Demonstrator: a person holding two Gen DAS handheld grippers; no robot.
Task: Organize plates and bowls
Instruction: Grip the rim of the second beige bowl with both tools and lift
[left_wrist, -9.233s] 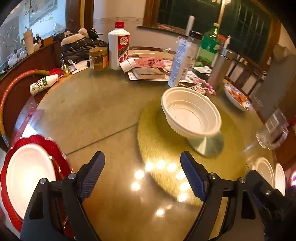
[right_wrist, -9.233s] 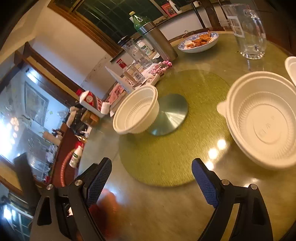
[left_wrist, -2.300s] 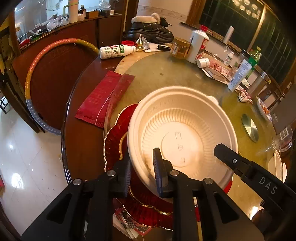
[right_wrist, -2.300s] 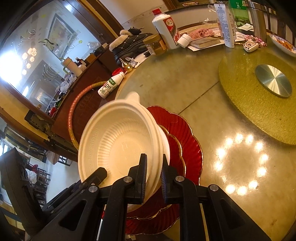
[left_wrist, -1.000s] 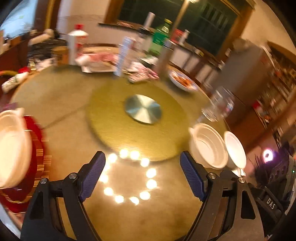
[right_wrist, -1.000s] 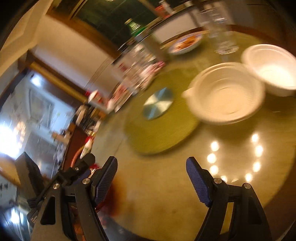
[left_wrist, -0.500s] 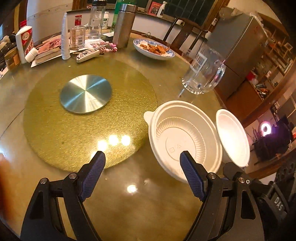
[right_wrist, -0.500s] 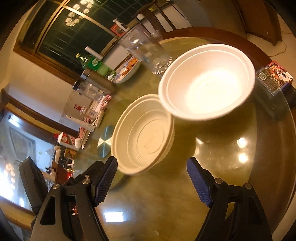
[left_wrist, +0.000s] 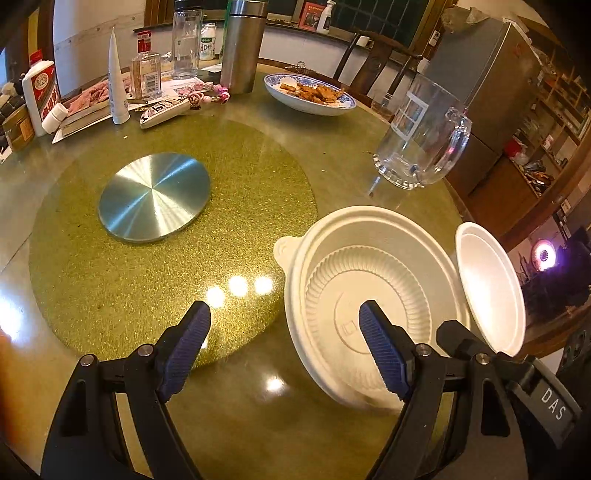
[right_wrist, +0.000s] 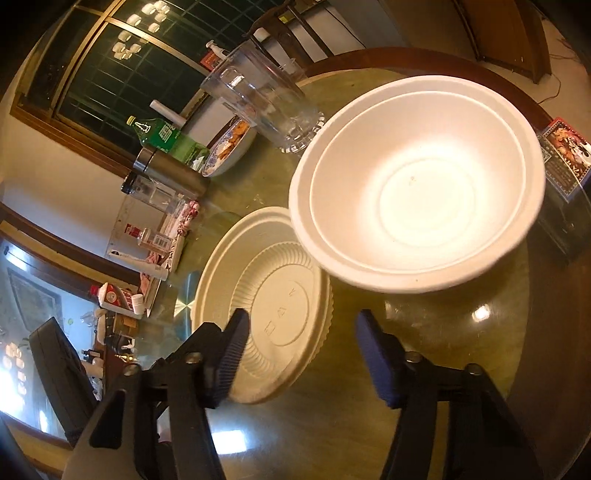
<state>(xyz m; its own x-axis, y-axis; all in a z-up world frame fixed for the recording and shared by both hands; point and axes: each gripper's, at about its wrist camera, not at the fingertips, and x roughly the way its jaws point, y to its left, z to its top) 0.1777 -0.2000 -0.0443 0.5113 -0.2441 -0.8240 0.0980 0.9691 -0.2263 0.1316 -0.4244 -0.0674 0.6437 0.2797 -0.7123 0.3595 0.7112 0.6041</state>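
Note:
A ribbed white plastic bowl (left_wrist: 373, 306) sits on the glass table at the edge of the green turntable mat. A smooth white foam bowl (left_wrist: 487, 288) stands just right of it, near the table edge. My left gripper (left_wrist: 284, 343) is open, with its right finger over the ribbed bowl's inside and its left finger outside the near rim. In the right wrist view the ribbed bowl (right_wrist: 273, 302) and the foam bowl (right_wrist: 417, 184) sit side by side. My right gripper (right_wrist: 303, 350) is open, with its left finger over the ribbed bowl and the near rim between the jaws.
A glass pitcher (left_wrist: 421, 136) stands behind the bowls. A blue-rimmed plate of food (left_wrist: 310, 94), a steel flask (left_wrist: 240, 44), bottles and papers crowd the far side. A silver disc (left_wrist: 155, 195) lies at the mat's centre. A boxed item (right_wrist: 565, 155) lies by the table edge.
Both grippers have moved closer to the ribbed bowl and now straddle its near rim. Earlier, both carried a ribbed bowl onto the red plates at the table's other side, let go and swung here.

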